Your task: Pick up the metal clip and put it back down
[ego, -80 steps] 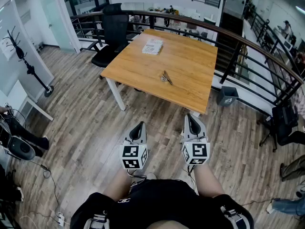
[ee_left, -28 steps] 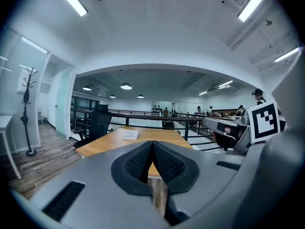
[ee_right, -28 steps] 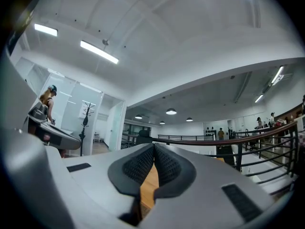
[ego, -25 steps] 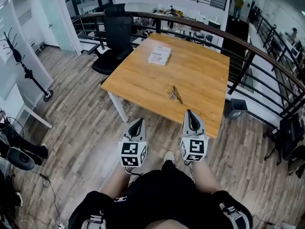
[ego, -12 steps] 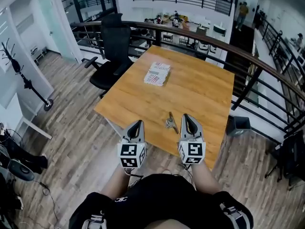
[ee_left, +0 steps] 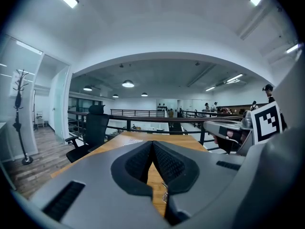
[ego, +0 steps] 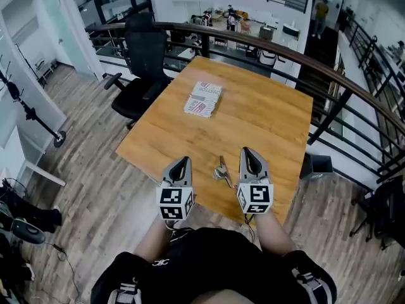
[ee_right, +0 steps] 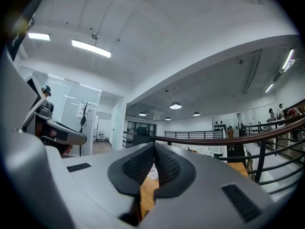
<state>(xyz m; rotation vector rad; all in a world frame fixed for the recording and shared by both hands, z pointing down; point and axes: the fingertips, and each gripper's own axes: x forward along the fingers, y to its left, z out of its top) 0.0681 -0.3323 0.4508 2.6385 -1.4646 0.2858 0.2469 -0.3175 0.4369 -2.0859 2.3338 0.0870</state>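
Note:
The metal clip (ego: 221,171) lies on the wooden table (ego: 253,116) close to its near edge. In the head view it sits between my two grippers. My left gripper (ego: 183,162) is to the clip's left, my right gripper (ego: 247,152) to its right, both above the table's near edge. Neither touches the clip. In the left gripper view the jaws (ee_left: 152,143) meet at the tips with nothing between them, and a bit of the clip (ee_left: 164,193) shows low down. The right gripper (ee_right: 154,148) is likewise shut and empty.
A stack of printed paper (ego: 202,99) lies further back on the table. A black office chair (ego: 136,56) stands at the table's far left corner. A dark railing (ego: 329,75) runs behind and to the right, with a small bin (ego: 316,164) by it.
The table has come much nearer in the head view. Both grippers, earlier over the wooden floor, now reach over the table's near edge on either side of the clip.

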